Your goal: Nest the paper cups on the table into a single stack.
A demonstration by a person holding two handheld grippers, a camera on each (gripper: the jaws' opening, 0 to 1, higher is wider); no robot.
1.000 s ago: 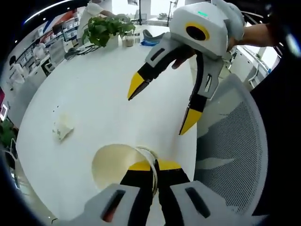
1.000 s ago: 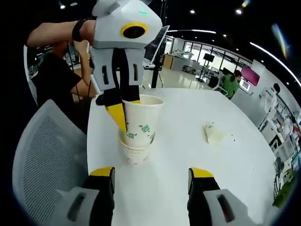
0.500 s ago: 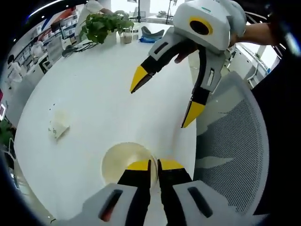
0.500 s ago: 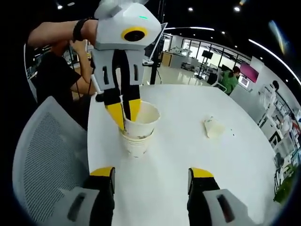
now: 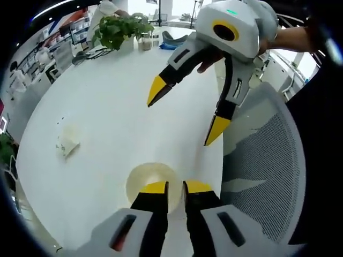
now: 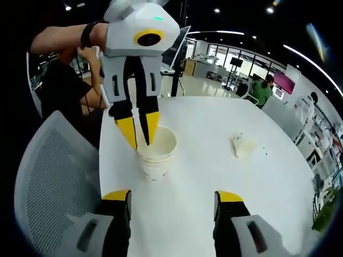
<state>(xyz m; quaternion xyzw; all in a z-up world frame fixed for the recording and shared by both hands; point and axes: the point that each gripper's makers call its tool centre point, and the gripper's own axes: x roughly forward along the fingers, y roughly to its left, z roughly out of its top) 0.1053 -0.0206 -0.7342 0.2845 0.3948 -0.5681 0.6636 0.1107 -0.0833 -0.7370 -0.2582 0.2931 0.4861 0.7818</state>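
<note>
Seating the top cup: left gripper (image 6: 139, 127) narrow astride the stack's (image 6: 156, 154) near rim, grip or gap unclear. Right gripper (image 5: 182, 114) wide, idle above. Next: fetching the crumpled cup (image 6: 242, 145) at 2 o'clock.

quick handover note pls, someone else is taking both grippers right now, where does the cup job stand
Left tool: jaws a little apart astride the near rim of the cup stack, one tip inside, one outside; whether they pinch it cannot be told.
Right tool: open, empty, above the table beyond the stack.
Done: the stack stands upright near the table edge by the mesh chair, top cup seated.
Left: one cup lies on its side farther out; fetch it and nest it.
</note>
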